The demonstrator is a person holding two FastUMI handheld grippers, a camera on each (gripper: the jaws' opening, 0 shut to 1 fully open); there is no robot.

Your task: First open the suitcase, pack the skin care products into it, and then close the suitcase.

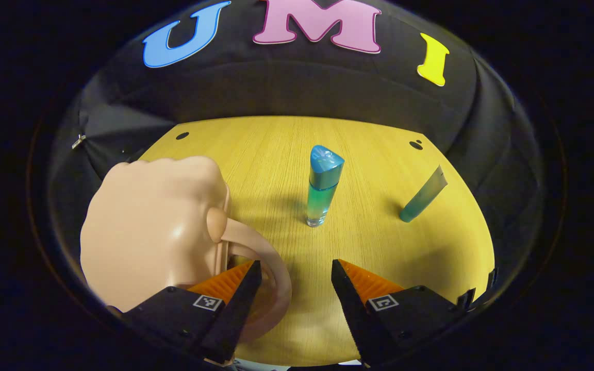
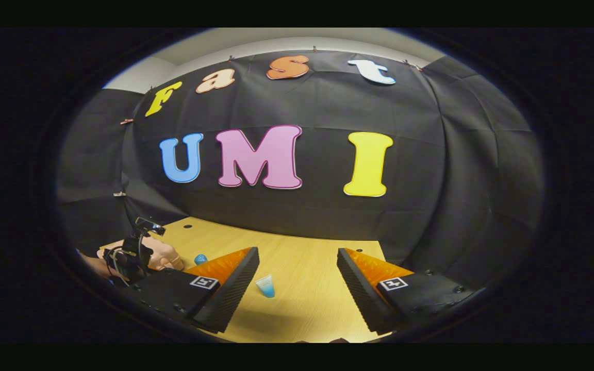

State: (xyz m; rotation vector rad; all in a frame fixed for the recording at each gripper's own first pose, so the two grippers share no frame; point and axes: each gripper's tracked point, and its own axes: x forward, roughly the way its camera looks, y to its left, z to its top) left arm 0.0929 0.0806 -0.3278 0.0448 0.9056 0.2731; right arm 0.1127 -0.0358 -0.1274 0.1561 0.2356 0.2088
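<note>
A small peach suitcase lies shut on the left of the wooden table, its looped handle pointing toward me. My left gripper is open, its left finger just in front of that handle, nothing between the fingers. A blue-green bottle stands upright mid-table. A teal tube stands on its cap to the right. In the right gripper view my right gripper hovers open over the table's near edge, with the tube, the bottle's cap and the suitcase beyond it.
The left gripper's body with its camera and part of the holding arm show at the far left of the right gripper view. Black cloth walls close off the table's back and sides. Two dark holes mark the table's far corners.
</note>
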